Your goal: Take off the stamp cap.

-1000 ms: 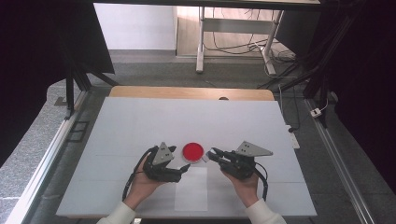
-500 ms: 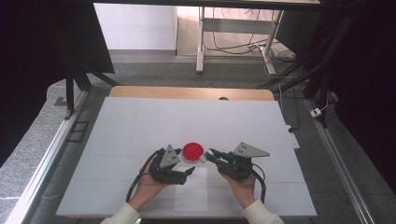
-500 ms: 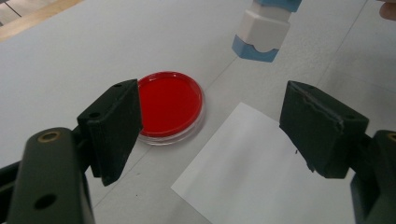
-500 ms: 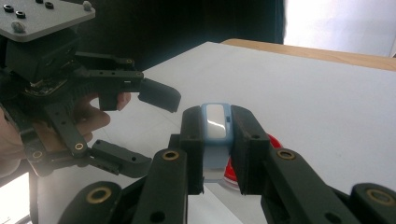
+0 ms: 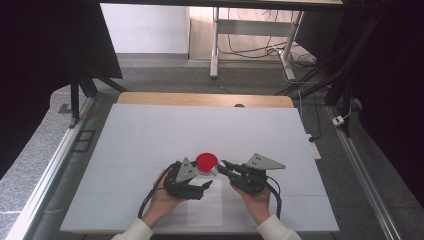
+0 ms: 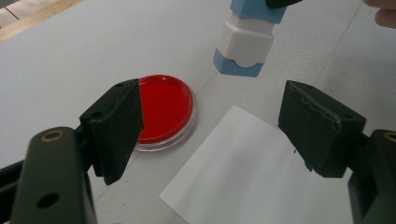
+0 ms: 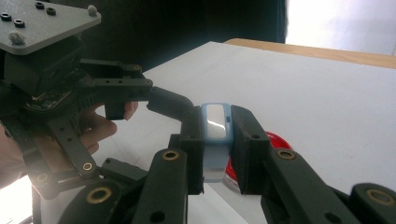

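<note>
On the white table point(image 5: 150, 135), low centre, the right gripper point(image 7: 217, 135) clamps a blue-white marker point(image 7: 215, 122); the left gripper point(image 6: 224, 126) gapes wide. Misjudged, the marker could knock the red dish point(image 6: 164, 108).

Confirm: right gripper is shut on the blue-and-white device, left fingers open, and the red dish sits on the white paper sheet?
Not quite. The red dish sits on the bare table, beside the white paper sheet, as the left gripper view shows. The right gripper is shut on the blue-and-white device; the left gripper is open.
</note>
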Tool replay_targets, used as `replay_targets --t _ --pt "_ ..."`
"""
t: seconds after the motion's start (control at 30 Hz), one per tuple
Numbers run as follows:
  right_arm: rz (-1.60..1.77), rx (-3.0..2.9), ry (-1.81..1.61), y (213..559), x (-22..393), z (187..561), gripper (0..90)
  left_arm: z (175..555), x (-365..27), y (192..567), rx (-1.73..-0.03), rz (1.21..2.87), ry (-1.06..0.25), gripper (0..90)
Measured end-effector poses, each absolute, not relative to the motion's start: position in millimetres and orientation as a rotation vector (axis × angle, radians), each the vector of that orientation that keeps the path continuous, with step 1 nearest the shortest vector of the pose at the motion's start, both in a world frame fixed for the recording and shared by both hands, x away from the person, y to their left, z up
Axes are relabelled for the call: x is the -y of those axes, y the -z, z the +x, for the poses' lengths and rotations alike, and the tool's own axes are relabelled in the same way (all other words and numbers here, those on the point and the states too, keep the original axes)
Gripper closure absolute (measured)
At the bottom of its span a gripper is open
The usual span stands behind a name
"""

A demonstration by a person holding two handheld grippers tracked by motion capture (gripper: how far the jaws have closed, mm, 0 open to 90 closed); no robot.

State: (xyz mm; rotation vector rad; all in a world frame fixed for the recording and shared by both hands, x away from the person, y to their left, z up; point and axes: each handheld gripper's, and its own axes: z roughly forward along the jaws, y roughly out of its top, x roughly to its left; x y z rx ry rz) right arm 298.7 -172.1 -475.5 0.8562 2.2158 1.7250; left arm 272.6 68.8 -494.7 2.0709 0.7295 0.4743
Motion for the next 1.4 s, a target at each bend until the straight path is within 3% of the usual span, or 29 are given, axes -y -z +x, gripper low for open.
replay_targets --t 0.93,1.4 --pt "0.9 -2.176 -1.777 477 167 297 75.2 271 -48 504 -0.708 2.087 -0.525 34.6" --pt "0.892 -2.181 -1.78 479 165 296 75.2 270 -48 503 -0.71 2.07 -0.593 47.5"
